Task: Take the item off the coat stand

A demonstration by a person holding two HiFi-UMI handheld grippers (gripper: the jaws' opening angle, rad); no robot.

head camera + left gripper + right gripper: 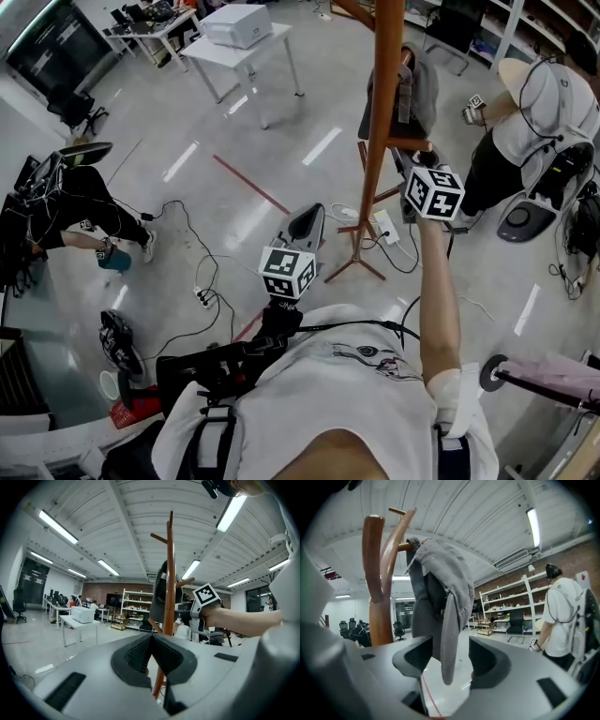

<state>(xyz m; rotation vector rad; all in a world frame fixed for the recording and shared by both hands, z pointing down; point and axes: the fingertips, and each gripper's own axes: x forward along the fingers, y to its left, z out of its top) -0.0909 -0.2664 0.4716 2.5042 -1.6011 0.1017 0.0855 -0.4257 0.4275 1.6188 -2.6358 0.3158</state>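
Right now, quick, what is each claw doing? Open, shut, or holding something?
Left claw: shut, holding nothing.
Right claw: open; the grey cloth hangs between its jaws, not gripped.

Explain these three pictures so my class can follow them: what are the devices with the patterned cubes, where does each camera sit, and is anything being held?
There is no robot here. A person holds a hand-worked gripper in each hand, and the patterned cubes are part of those grippers. The picture looking down comes from a camera on the person's head. The other two come from cameras riding on each gripper, looking along its fingers. The right gripper reaches out to the wooden coat stand. Its fingers are apart, and a hanging strip of the grey garment sits between them, not pinched. The left gripper is held back from the stand, shut on nothing. Cables lie on the floor.
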